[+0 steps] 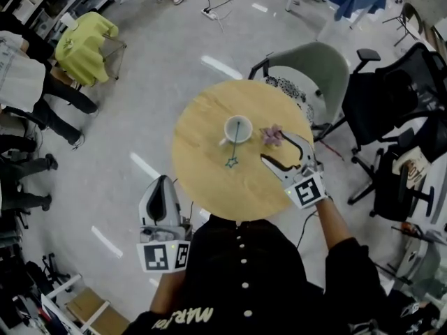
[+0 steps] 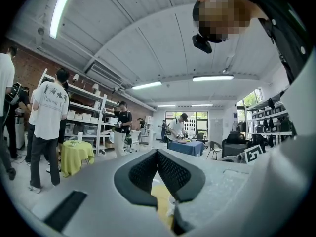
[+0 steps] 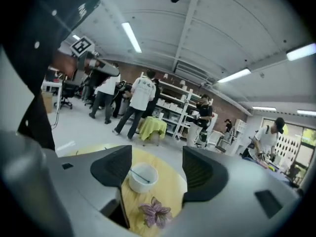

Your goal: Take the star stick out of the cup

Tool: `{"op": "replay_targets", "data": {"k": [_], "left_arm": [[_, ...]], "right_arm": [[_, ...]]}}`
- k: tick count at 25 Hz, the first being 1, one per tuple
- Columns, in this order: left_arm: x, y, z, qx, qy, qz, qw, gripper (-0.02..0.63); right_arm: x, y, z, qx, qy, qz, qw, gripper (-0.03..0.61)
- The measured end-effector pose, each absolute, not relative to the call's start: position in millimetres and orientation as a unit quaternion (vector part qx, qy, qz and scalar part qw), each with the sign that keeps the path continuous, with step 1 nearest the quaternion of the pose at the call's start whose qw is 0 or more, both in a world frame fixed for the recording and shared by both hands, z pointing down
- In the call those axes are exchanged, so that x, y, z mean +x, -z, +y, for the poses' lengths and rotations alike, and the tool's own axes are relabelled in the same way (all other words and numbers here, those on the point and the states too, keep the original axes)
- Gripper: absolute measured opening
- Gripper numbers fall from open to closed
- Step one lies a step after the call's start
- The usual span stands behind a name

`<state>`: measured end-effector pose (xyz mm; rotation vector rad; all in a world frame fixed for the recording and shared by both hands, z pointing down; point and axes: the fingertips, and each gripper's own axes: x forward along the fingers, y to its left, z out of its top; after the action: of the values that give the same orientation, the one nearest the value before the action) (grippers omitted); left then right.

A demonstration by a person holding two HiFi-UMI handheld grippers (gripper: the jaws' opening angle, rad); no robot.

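The left gripper [image 1: 162, 181] hung low off the near edge of the round wooden table [image 1: 202, 180], its jaws pressed together with nothing between them. This looked like a parked pose that kept it clear of the work. In the left gripper view its pads [image 2: 143, 169] met in a closed point, and only a sliver of tabletop showed below them. To the right of those shut fingers, near the middle of the table, stood the white cup [image 1: 237, 130]. The star stick [image 1: 235, 146] was still in it, leaning over the rim, with its star end pointing toward the person. Just right of the cup lay a purple flower [image 1: 272, 136]. The right gripper [image 1: 274, 147] hovered over the table with its jaws spread wide and holding nothing. The flower lay close in front of its fingertips, and the cup was a little beyond them. In the right gripper view the cup [image 3: 143, 177] sat ahead, just off the left pad [image 3: 112, 164]. The wide opening probably readied it to close on the thin stick, which was not yet gripped.
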<state>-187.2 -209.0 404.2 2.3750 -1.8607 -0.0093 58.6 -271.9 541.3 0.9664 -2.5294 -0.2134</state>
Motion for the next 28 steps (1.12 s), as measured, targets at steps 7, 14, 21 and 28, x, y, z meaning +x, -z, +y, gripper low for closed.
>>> {"op": "replay_targets", "data": {"k": [7, 14, 21, 28], "left_arm": [[-195, -418, -214, 0.780, -0.011, -0.621, 0.075, -0.003], [-199, -432, -215, 0.774, -0.022, -0.627, 0.086, -0.003], [-199, -447, -217, 0.770, -0.029, -0.630, 0.098, -0.003], [-201, -454, -219, 0.765, -0.035, -0.634, 0.108, -0.003]], "right_arm": [[26, -610, -280, 0.232, 0.182, -0.906, 0.302, 0.311], [4, -669, -287, 0.152, 0.226, -0.894, 0.357, 0.304], [-17, -705, -297, 0.122, 0.270, -0.874, 0.385, 0.284], [-33, -718, -303, 0.119, 0.310, -0.855, 0.398, 0.200]]}}
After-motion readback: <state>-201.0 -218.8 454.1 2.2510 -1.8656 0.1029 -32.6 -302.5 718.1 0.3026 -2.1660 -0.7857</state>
